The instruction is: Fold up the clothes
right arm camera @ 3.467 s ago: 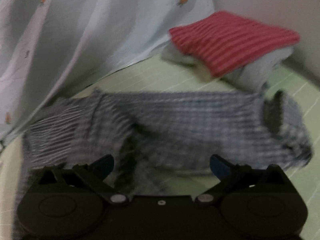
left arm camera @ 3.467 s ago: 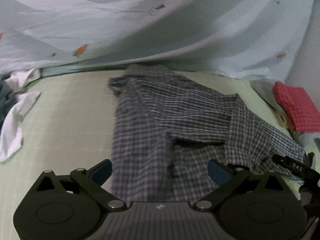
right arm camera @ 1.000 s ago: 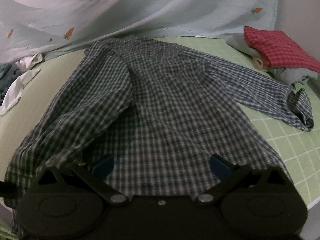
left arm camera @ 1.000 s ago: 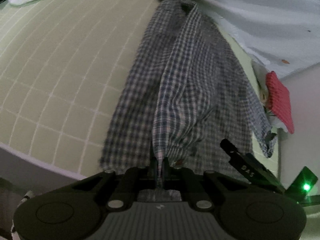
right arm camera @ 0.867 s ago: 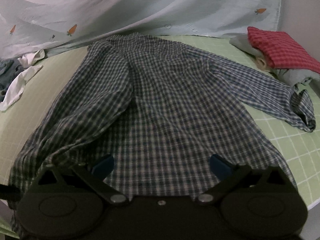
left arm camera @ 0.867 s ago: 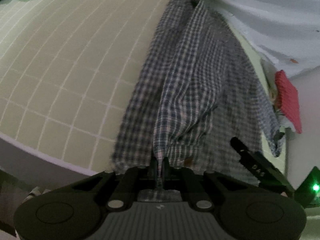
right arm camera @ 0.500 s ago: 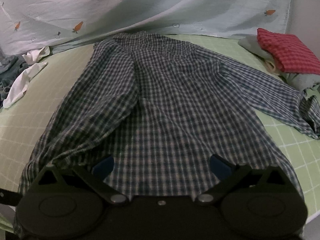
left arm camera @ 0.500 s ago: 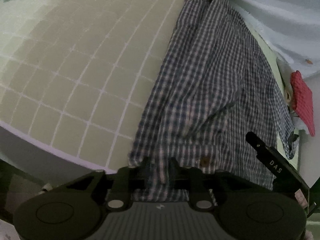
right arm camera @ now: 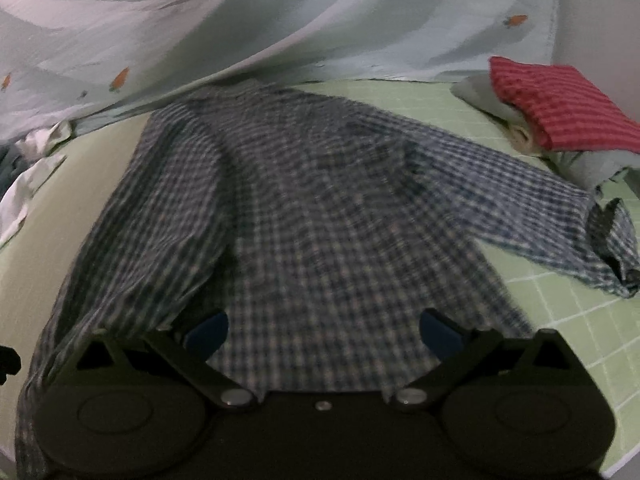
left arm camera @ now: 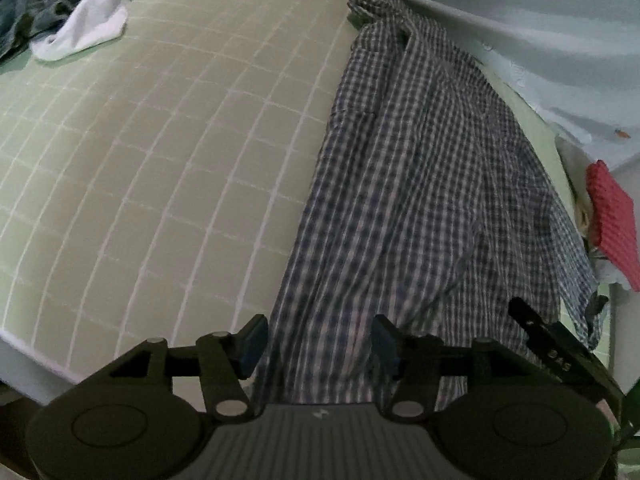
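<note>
A blue-and-white checked shirt [left arm camera: 420, 184] lies spread on the green gridded bed cover [left arm camera: 168, 152], collar far, hem near. My left gripper [left arm camera: 318, 340] hovers over the hem's left corner; its jaws are opening, and the cloth lies under them with the pads off it. In the right wrist view the same shirt [right arm camera: 320, 208] fills the middle, one sleeve [right arm camera: 560, 220] stretched out to the right. My right gripper [right arm camera: 324, 332] stands wide open above the hem, gripping nothing.
A folded red checked cloth [right arm camera: 560, 108] tops a small pile at the right. A pale sheet with carrot prints [right arm camera: 280, 20] hangs behind the bed. White and dark garments [left arm camera: 92, 24] lie at the far left. The bed's edge [left arm camera: 28, 364] runs near my left gripper.
My left gripper let go of the shirt's hem and its jaws spread; the lifted fold dropped flat. Both views shifted sideways over the shirt. My right gripper stayed open.
</note>
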{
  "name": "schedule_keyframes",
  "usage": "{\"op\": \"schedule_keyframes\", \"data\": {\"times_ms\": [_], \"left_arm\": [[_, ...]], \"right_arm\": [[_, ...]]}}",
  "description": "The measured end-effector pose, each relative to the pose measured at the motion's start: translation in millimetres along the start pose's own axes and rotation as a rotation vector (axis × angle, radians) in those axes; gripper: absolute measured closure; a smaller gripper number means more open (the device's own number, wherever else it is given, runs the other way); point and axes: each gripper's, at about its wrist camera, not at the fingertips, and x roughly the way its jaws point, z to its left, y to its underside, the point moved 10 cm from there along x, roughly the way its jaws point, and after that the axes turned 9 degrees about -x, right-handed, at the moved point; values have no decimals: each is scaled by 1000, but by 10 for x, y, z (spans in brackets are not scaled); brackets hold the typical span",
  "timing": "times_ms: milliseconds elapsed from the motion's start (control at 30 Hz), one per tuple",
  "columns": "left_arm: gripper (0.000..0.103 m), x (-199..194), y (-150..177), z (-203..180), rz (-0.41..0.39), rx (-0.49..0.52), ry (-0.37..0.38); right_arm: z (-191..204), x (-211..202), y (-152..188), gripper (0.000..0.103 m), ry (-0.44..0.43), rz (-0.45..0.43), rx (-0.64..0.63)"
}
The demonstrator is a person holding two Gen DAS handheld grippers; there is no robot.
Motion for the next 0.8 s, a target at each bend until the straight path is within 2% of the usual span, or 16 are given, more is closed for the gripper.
{"op": "schedule_keyframes", "data": {"times_ms": [200,267,333,500,633,733,800], "left_arm": [[49,207,-536,-168,-44,16,19],[61,299,-768,-207,-60,10,20],[64,408,-1028,-249,-68,-7,33],[65,748,-1783,-432,-94,-24,77],[65,1047,-2411,-691,-144,-21,133],[64,1255,-2831,-828,-184,-41,166],[64,1421,-3029,-911,-186,-38,165]], "right_arm": [[-389,170,-130,0,72,5,71],[-546,261,-184,0,99,13,105],[-686,397,-263,0,123,22,142],[-1002,823,-518,0,183,75,195],[-1238,1168,-694,0,232,99,193],[-1343,1402,-775,0,228,129,198],[-1348,1472,-849,0,217,100,197]]}}
